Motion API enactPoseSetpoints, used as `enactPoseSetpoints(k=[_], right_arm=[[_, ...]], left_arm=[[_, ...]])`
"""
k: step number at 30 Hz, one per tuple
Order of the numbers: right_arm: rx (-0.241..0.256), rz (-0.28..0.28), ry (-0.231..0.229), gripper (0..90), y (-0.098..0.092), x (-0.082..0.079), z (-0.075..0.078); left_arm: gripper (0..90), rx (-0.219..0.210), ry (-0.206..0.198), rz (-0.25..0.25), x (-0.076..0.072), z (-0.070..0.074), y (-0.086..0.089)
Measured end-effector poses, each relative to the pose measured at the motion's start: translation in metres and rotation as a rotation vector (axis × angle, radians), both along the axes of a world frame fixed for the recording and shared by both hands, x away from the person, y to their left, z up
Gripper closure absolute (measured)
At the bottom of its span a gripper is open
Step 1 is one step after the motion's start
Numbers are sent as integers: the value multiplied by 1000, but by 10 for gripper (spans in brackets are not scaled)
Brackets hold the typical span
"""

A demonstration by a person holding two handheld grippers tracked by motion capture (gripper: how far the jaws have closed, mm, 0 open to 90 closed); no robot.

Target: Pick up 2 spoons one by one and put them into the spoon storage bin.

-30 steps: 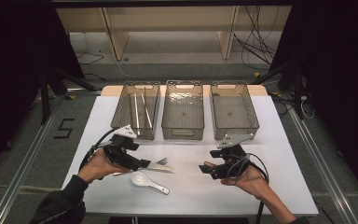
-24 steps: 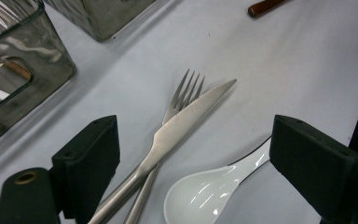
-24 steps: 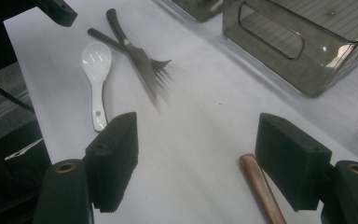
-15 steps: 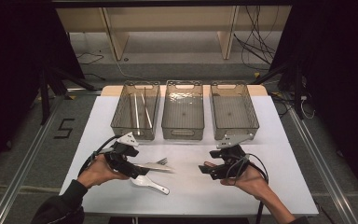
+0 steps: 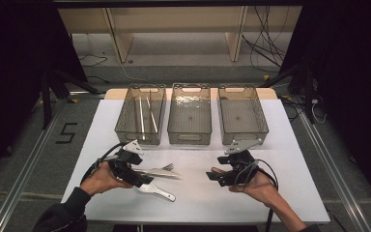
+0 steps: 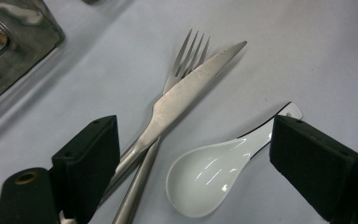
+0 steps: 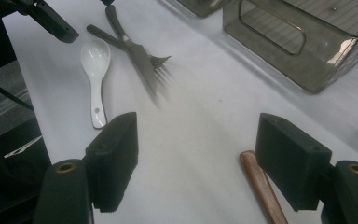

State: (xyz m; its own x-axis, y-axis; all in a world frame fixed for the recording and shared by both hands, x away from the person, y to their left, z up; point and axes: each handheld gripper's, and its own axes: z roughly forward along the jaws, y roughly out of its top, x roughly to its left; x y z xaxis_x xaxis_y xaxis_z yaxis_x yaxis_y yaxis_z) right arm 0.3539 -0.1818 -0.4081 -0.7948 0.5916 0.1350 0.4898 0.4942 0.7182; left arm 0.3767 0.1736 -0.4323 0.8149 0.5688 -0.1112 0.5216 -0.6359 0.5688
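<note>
A steel knife (image 6: 186, 93) lies crossed over a steel fork (image 6: 186, 56) on the white table, with a white ceramic spoon (image 6: 214, 172) beside them. My left gripper (image 6: 198, 172) is open and low over them. The spoon's bowl and both metal handles lie between its jaws, and nothing is held. In the high view the left gripper (image 5: 142, 179) is at the front left, over the knife (image 5: 159, 171) and the spoon (image 5: 155, 192). My right gripper (image 7: 203, 163) is open over bare table at the front right (image 5: 217, 175). A brown wooden stick (image 7: 261, 186) lies by its right jaw.
Three clear grey bins stand in a row at the back: the left bin (image 5: 125, 128) holds pale chopsticks (image 5: 140, 113), while the middle bin (image 5: 190, 140) and the right bin (image 5: 263, 121) look empty. A bin wall (image 7: 270, 60) is close ahead of the right gripper.
My left gripper has come down and toward the table's near edge, closing in over the cutlery. The right gripper has barely moved.
</note>
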Motion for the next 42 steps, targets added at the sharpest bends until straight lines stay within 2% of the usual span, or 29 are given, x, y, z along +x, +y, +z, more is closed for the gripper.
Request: enactPoseSetpoints(k=[4, 12, 19, 22, 26, 28, 33, 42], right_arm=[[0, -2, -1, 310, -1, 1, 0], [-3, -6, 5, 310, -1, 1, -1], [-7, -2, 0, 310, 1, -1, 1], [-7, -4, -3, 310, 1, 0, 1], [-9, 0, -4, 310, 2, 0, 0], [-10, -5, 1, 310, 2, 0, 0], [-7, -8, -1, 310, 1, 0, 0], [-8, -5, 1, 310, 2, 0, 0]], left_arm=[[159, 21, 1, -17, -1, -3, -1], [171, 56, 7, -89, -5, -4, -8], [186, 81, 14, -149, -10, -11, -19], [189, 112, 17, -185, -12, -16, -26], [194, 128, 19, -215, -15, -20, -34], [198, 129, 19, -222, -16, -22, -37], [210, 174, 16, -257, -17, -27, -45], [268, 198, 10, -281, -18, -32, -50]])
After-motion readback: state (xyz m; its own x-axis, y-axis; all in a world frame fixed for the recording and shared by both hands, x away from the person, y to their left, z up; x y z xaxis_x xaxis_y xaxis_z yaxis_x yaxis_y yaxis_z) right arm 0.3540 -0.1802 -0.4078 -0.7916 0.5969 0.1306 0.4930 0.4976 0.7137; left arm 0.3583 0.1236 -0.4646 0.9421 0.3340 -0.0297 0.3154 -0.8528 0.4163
